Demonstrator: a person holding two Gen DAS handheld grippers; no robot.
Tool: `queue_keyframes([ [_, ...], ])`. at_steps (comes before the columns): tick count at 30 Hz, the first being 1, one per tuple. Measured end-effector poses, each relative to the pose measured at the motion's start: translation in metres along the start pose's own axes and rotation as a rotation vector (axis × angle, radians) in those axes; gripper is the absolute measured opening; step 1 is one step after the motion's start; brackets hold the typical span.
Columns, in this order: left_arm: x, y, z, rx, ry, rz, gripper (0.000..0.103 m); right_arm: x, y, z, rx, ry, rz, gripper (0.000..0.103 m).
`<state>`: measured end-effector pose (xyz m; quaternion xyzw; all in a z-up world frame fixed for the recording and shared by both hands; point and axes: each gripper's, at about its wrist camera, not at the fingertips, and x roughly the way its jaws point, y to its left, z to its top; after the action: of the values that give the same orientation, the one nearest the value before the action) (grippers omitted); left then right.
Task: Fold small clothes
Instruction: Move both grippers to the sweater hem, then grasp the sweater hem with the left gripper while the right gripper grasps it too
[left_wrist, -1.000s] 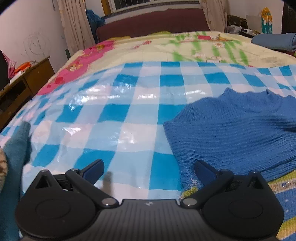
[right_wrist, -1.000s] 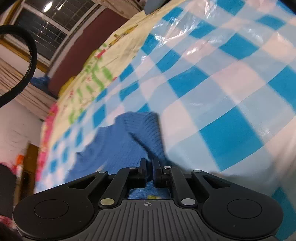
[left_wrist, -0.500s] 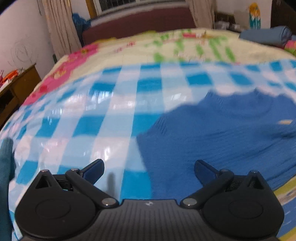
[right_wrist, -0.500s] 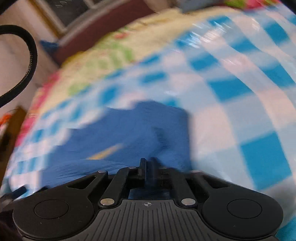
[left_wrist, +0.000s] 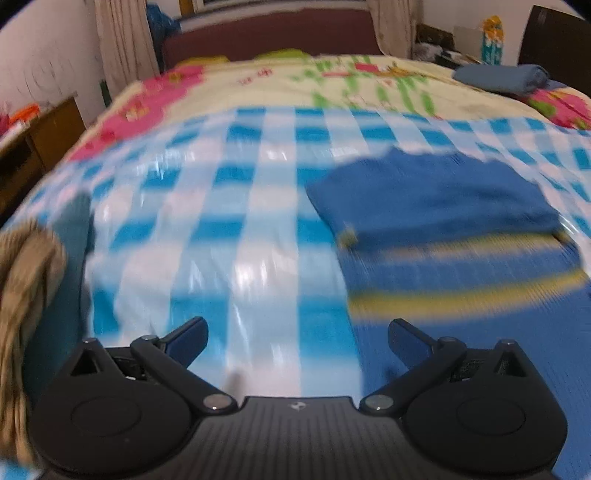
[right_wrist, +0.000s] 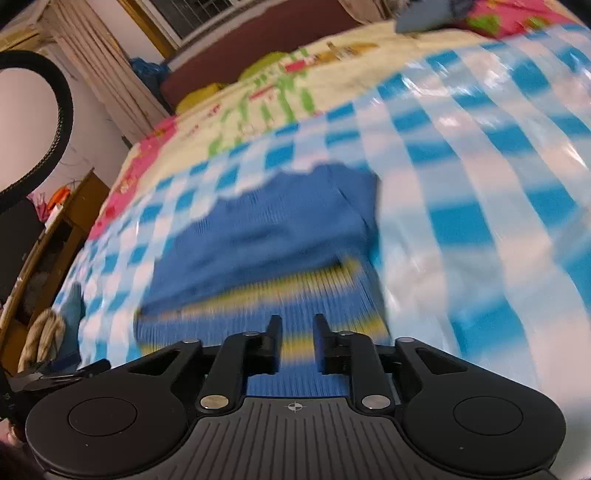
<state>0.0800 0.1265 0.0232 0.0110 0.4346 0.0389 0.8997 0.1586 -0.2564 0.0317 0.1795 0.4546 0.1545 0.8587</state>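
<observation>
A blue knit sweater (left_wrist: 436, 195) with yellow stripes on its near part lies folded on the blue-and-white checked sheet (left_wrist: 236, 206), right of centre in the left wrist view. My left gripper (left_wrist: 297, 332) is open wide above the sheet at the sweater's left edge, with nothing between its fingers. In the right wrist view the same sweater (right_wrist: 280, 229) lies straight ahead. My right gripper (right_wrist: 297, 325) hovers over its striped near part. Its jaws are opening with a narrow gap, and no cloth is pinched in it. Motion blurs both views.
A teal cloth (left_wrist: 74, 225) and a beige knit piece (left_wrist: 26, 280) lie at the sheet's left edge. A folded blue garment (left_wrist: 506, 77) rests far back on the right. A wooden cabinet (left_wrist: 44, 136) stands left of the bed, and a dark headboard (left_wrist: 273, 37) stands behind it.
My right gripper was shut on the sweater's edge and has let go, its jaws now parted. Both grippers have pulled back and up, and the sweater lies folded farther away.
</observation>
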Motion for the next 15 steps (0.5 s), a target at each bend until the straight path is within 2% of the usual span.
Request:
queue_keyframes([
  [3, -0.023, -0.006, -0.029, -0.014, 0.041, -0.063, 0.103, -0.022, -0.008, -0.027, 0.006, 0.035, -0.016, 0.022],
  [7, -0.028, -0.02, -0.058, 0.006, 0.118, -0.095, 0.103, -0.042, -0.02, -0.054, 0.018, 0.073, -0.055, 0.022],
  [10, -0.029, -0.027, -0.068, 0.0, 0.153, -0.121, 0.103, -0.047, -0.031, -0.066, 0.053, 0.103, -0.076, 0.024],
  [15, -0.028, -0.035, -0.076, 0.024, 0.185, -0.135, 0.102, -0.053, -0.044, -0.085, 0.114, 0.168, -0.046, 0.024],
])
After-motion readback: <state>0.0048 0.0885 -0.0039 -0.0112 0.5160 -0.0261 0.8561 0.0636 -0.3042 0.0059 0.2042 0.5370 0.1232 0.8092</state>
